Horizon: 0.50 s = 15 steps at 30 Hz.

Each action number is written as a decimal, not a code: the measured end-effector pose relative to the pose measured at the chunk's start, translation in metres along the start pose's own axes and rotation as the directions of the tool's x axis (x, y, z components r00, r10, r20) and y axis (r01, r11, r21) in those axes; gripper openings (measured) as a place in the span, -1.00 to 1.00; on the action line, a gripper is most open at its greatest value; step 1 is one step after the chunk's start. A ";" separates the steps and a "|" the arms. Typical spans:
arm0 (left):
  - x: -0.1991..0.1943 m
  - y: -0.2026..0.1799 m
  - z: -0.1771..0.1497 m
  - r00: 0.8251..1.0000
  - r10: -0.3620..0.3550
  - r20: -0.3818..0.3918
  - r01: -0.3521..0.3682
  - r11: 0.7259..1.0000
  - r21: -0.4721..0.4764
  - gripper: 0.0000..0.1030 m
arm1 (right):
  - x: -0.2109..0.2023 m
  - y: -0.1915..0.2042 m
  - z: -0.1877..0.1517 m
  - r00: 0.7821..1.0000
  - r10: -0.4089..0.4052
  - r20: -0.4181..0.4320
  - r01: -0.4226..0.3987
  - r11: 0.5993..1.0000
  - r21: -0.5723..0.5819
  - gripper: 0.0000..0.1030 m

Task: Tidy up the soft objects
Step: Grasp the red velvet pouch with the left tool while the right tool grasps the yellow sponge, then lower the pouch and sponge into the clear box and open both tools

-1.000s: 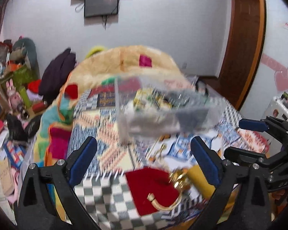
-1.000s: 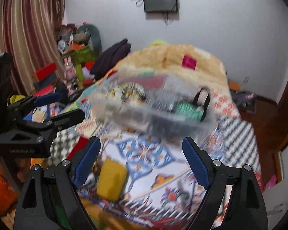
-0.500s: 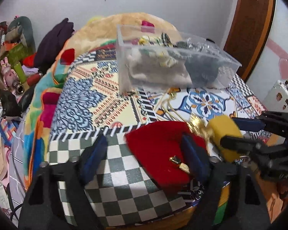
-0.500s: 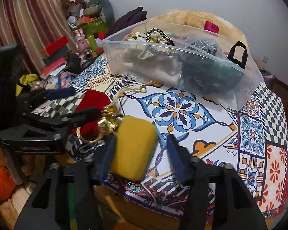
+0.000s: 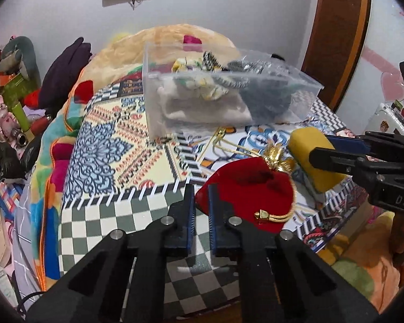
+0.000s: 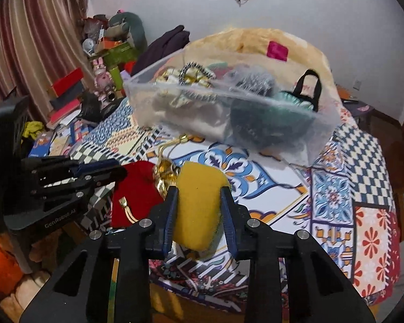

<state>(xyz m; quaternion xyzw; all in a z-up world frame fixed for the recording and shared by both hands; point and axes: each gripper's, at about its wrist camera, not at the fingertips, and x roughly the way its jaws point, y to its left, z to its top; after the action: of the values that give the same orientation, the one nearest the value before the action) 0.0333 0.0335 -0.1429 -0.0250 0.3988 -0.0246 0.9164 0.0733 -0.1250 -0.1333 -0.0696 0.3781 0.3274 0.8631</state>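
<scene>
A red velvet pouch [image 5: 251,191] with a gold drawstring lies on the patterned cloth; it also shows in the right wrist view [image 6: 136,193]. My left gripper [image 5: 201,192] is shut on the pouch's left edge. A yellow felt pouch [image 6: 198,207] sits to the right of it, and my right gripper [image 6: 199,196] is shut on its sides; it also shows in the left wrist view [image 5: 313,148]. A clear plastic box [image 5: 218,102] with several soft things in it stands further back on the table, also in the right wrist view [image 6: 229,113].
The round table's patterned cloth [image 5: 115,145] ends at a checked front edge. A plush orange blanket [image 6: 256,43] lies behind the box. Toys, boxes and dark clothes [image 5: 16,86] pile up on the left. A wooden door frame [image 5: 336,40] stands at the right.
Both grippers dropped to the table and closed: the left on the red pouch's edge, the right on the yellow pouch. A second ago both were open and raised.
</scene>
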 end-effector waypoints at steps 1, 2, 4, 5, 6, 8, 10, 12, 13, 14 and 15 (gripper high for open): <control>-0.004 -0.001 0.003 1.000 -0.002 0.014 0.002 1.000 0.002 -0.86 | -0.004 -0.001 0.001 1.000 -0.007 0.013 0.007 1.000 0.003 -0.45; -0.006 -0.001 0.005 1.000 -0.002 0.025 0.002 1.000 0.005 -0.87 | -0.006 -0.002 0.003 1.000 -0.012 0.021 0.012 1.000 0.004 -0.45; -0.015 -0.004 0.014 0.998 -0.004 0.062 0.003 1.000 0.012 -0.88 | -0.011 -0.004 0.008 0.999 -0.023 0.043 0.023 1.000 0.006 -0.45; -0.018 -0.004 0.017 0.997 -0.007 0.078 0.006 1.000 0.014 -0.89 | -0.015 -0.005 0.011 0.998 -0.029 0.057 0.029 1.000 0.007 -0.45; -0.022 -0.005 0.021 0.995 -0.010 0.095 0.008 1.000 0.016 -0.90 | -0.018 -0.006 0.015 0.997 -0.036 0.071 0.035 0.999 0.009 -0.45; -0.031 -0.007 0.031 0.991 -0.015 0.134 0.013 1.000 0.020 -0.91 | -0.025 -0.008 0.021 0.994 -0.048 0.102 0.047 0.999 0.014 -0.45; -0.042 -0.010 0.044 0.982 -0.021 0.185 0.018 1.000 0.022 -0.92 | -0.033 -0.014 0.030 0.989 -0.061 0.138 0.058 0.998 0.025 -0.45; -0.051 -0.011 0.055 0.974 -0.023 0.226 0.018 1.000 0.023 -0.92 | -0.037 -0.017 0.037 0.984 -0.068 0.165 0.063 0.997 0.036 -0.45; -0.054 -0.012 0.059 0.970 -0.021 0.242 0.016 1.000 0.023 -0.92 | -0.039 -0.019 0.040 0.981 -0.074 0.180 0.067 0.997 0.042 -0.45; -0.058 -0.011 0.064 0.966 -0.021 0.259 0.017 1.000 0.019 -0.92 | -0.041 -0.021 0.044 0.979 -0.077 0.191 0.069 0.996 0.048 -0.45; -0.060 -0.010 0.069 0.963 -0.027 0.270 0.023 1.000 0.017 -0.92 | -0.044 -0.024 0.046 0.976 -0.081 0.201 0.072 0.996 0.054 -0.45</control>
<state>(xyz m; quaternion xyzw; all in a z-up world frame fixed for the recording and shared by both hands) 0.0425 0.0292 -0.0513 -0.0270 0.2696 -0.0351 0.9620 0.0940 -0.1488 -0.0734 -0.0303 0.2925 0.2904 0.9106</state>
